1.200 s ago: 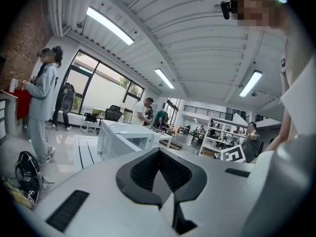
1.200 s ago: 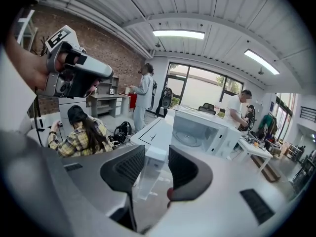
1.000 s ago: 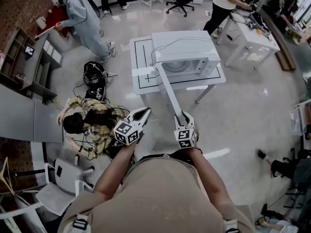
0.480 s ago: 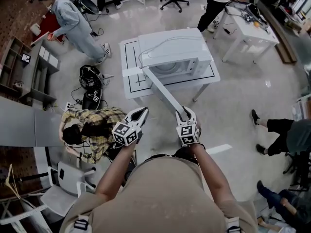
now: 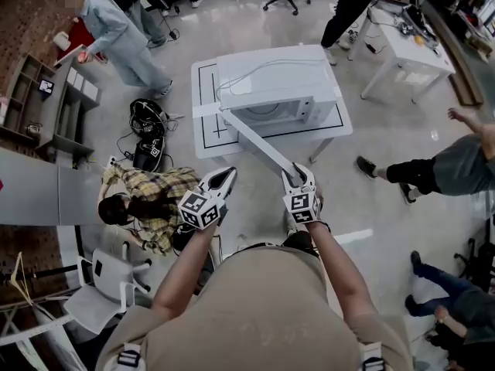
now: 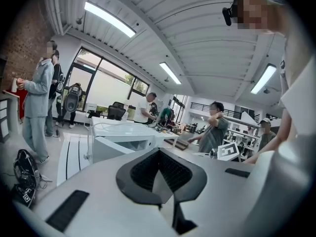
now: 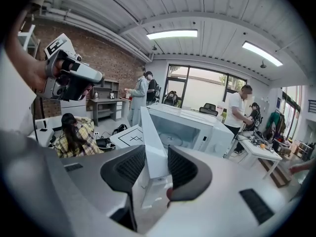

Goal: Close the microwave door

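Ribbed right hand-held gripper clamped on flat white microwave door, left hand-held gripper closed, apparently empty.

I record one white table standing on a glossy grey floor in front of me. A white microwave rests directly on the tabletop and covers most of it, its door standing open out past the near edge; a bare strip at the head view's left carries black marked lines. On the floor just left of the table lie two black bags with loose cables, and a second table stands well apart at the upper right.
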A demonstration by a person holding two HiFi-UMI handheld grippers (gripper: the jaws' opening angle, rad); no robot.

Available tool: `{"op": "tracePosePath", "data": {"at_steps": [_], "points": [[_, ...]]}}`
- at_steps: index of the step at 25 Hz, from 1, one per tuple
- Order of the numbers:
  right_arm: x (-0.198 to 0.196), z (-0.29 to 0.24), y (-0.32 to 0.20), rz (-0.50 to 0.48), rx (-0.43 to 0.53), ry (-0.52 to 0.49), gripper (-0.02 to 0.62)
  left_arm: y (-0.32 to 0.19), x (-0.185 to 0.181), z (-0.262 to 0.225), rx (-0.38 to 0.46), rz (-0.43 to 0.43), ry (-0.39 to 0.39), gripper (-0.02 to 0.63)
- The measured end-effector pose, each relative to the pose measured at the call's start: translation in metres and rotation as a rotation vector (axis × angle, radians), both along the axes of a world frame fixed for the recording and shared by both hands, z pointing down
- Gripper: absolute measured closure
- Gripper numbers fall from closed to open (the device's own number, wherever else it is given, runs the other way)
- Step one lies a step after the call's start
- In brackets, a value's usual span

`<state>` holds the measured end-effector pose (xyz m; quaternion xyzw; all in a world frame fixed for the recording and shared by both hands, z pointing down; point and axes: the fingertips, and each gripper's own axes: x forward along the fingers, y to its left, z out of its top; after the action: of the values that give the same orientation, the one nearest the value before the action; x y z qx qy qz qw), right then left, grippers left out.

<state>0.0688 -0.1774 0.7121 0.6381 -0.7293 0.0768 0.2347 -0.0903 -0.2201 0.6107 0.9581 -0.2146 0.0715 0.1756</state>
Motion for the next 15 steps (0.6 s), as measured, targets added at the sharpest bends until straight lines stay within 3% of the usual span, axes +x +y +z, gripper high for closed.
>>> {"op": "tracePosePath", "data": {"at_steps": [15], "points": [[0.052, -0.007, -0.047, -0.115, 0.027, 0.007, 0.445, -0.026, 0.039, -0.011, 0.004, -0.125, -0.016, 0.600]]}}
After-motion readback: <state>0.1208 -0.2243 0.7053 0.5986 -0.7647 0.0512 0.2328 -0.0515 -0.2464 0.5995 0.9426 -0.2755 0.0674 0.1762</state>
